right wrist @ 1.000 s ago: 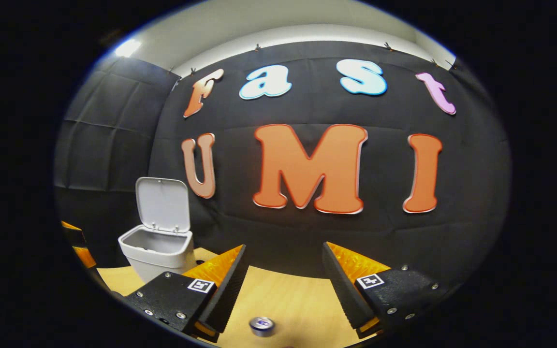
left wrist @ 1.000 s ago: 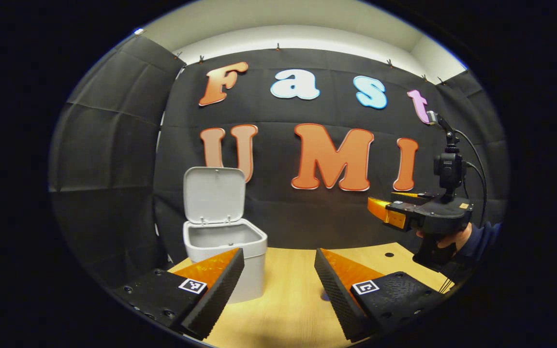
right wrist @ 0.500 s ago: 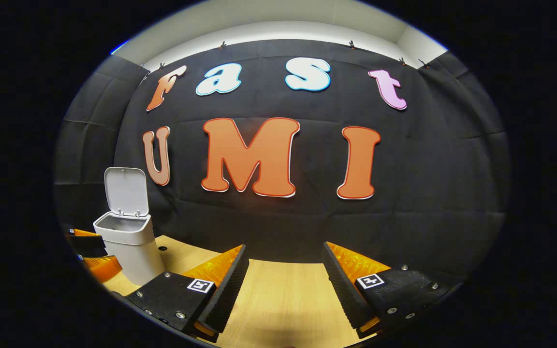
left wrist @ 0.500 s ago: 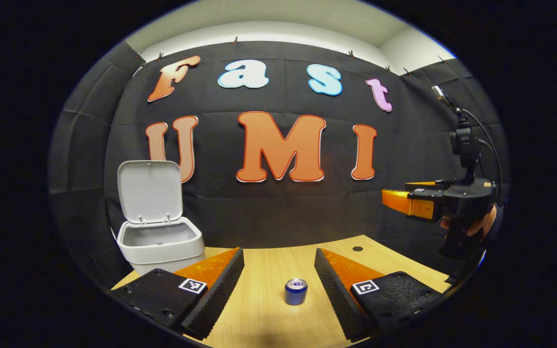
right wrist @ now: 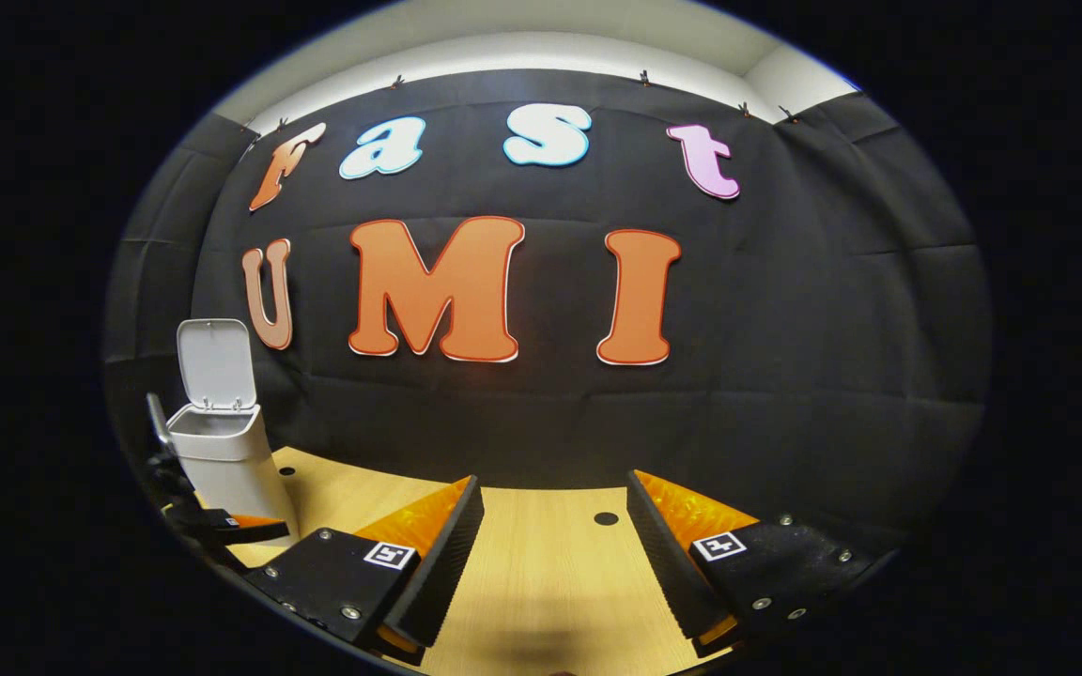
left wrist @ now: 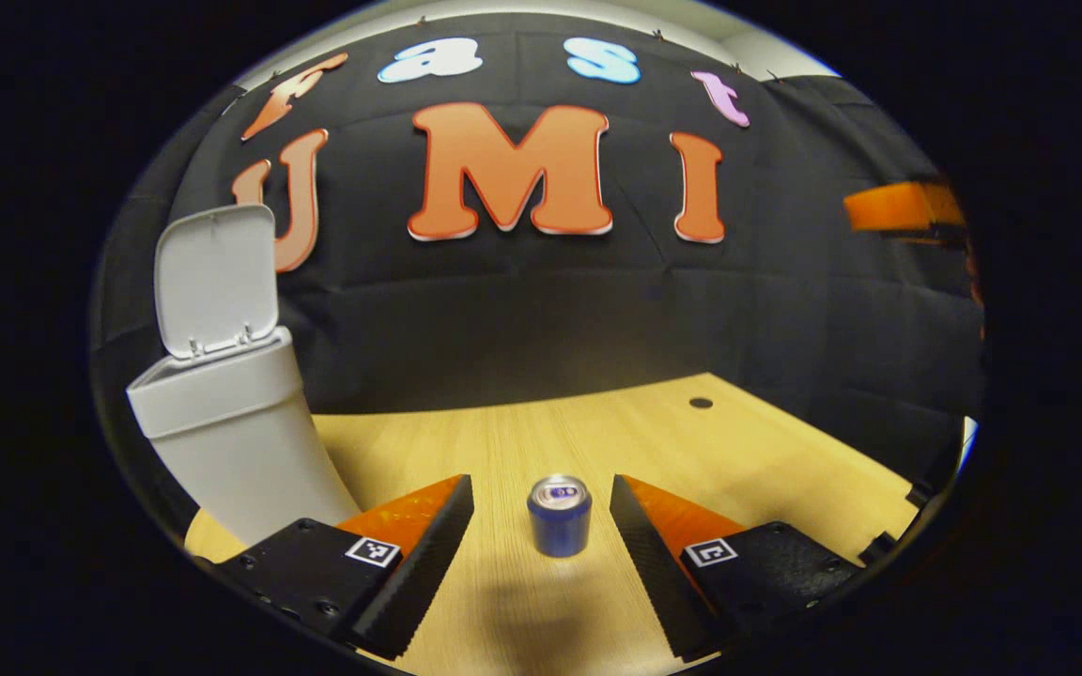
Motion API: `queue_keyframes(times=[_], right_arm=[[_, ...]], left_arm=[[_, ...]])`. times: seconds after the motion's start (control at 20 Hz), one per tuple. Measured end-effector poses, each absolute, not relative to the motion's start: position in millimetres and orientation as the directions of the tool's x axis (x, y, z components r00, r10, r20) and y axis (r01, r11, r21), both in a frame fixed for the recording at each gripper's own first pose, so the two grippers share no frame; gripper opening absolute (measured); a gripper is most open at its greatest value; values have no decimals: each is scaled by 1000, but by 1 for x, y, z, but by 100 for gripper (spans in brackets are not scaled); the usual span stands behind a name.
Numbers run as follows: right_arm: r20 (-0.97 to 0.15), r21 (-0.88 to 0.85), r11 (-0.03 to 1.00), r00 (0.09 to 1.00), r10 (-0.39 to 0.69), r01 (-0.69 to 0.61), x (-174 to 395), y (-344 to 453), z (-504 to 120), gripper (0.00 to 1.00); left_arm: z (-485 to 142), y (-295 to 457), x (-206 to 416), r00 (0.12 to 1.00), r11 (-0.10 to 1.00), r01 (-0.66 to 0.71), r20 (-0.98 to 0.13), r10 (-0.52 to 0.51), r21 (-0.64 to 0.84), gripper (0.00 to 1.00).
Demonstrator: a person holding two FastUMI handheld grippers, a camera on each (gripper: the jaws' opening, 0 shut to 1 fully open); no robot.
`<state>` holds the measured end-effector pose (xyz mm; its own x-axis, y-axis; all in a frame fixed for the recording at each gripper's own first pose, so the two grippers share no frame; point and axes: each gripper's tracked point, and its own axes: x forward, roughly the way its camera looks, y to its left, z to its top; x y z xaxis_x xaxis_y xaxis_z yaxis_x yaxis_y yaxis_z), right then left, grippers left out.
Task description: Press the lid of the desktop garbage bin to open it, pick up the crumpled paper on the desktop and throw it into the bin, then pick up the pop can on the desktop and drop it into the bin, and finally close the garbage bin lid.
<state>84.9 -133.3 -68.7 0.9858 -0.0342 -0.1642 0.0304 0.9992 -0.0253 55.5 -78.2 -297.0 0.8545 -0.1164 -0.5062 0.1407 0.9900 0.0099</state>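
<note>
Over at the left edge of the bench (left wrist: 738,441) we see the garbage bin (left wrist: 231,441), its lid (left wrist: 214,279) standing up open. The pop can (left wrist: 560,514) stands upright mid-bench, right ahead of our left gripper (left wrist: 541,526), fingers spread wide, nothing touching it. Our right gripper (right wrist: 555,549) hangs over bare wood, fingers apart and holding nothing.

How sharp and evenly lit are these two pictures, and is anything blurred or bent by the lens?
Left gripper view: the small blue pop can is sharp and casts a soft shadow on the pale wooden desktop; the white plastic bin leans from fisheye bending; an orange streak at the right edge is motion-blurred. Right gripper view: sharp throughout, even light, the bin's raised lid crisp, the wall bowed.
</note>
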Motion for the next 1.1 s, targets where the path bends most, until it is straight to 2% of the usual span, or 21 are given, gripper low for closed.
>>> queue_keyframes(times=[0.1,0.55,0.95,1.0,1.1], right_arm=[[-180,-24,999,982,-50,46,80,-139,-70,92],[-199,-60,992,973,-121,111,64,-156,-66,94],[-235,-89,987,960,-152,135,51,-163,-73,94],[-239,-90,987,959,-151,133,51,-162,-74,94],[-242,-95,987,959,-145,125,48,-160,-75,94]], left_arm=[[-338,-83,60,807,990,142,-579,-112,7,96],[-443,-102,92,694,992,118,-712,-106,-33,96],[-483,-107,117,662,991,133,-743,-97,-11,95],[-480,-105,118,667,991,132,-739,-97,-10,87],[-479,-105,115,665,992,126,-741,-92,-10,85]])
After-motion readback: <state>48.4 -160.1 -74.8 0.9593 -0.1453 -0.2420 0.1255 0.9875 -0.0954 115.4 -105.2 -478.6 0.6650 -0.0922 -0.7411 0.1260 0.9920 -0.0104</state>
